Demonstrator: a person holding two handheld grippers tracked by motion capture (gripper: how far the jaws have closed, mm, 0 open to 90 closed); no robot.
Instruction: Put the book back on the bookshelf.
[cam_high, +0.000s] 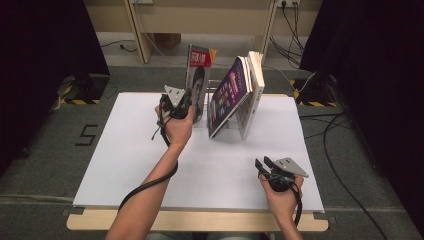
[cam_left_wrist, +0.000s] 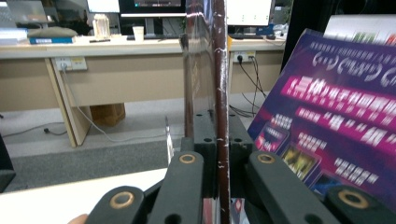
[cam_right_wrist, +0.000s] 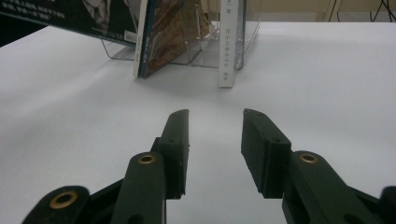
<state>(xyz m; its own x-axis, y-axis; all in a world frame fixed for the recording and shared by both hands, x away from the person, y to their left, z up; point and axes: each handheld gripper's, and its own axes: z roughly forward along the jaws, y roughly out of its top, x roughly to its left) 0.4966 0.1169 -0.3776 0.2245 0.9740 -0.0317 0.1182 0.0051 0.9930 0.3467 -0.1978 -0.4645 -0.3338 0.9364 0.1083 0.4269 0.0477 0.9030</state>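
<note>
Magazine (cam_high: 198, 80): upright, pinched edge-on by left gripper (cam_high: 186, 107) for guiding into clear rack (cam_right_wrist: 196, 53) beside leaning books (cam_high: 235, 92). Right gripper (cam_right_wrist: 215, 122): half-open, empty, resting clear on table (cam_high: 210, 165).

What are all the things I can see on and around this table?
Held book: 1, dark cover with red title, upright at the left end of the rack, gripped at its edge.
Purple book: 1, purple cover, leaning to the right in the middle of the rack.
Pale books: a few, white and cream, leaning at the right of the rack; exact number hard to tell.
Clear rack: 1, see-through plastic, far middle of the table.
Table: 1, white top with wooden edge.
Floor cables: several, black, right of the table.
Left gripper: 1, black, shut on the held book.
Right gripper: 1, black, jaws apart, holding nothing, near right of the table.
</note>
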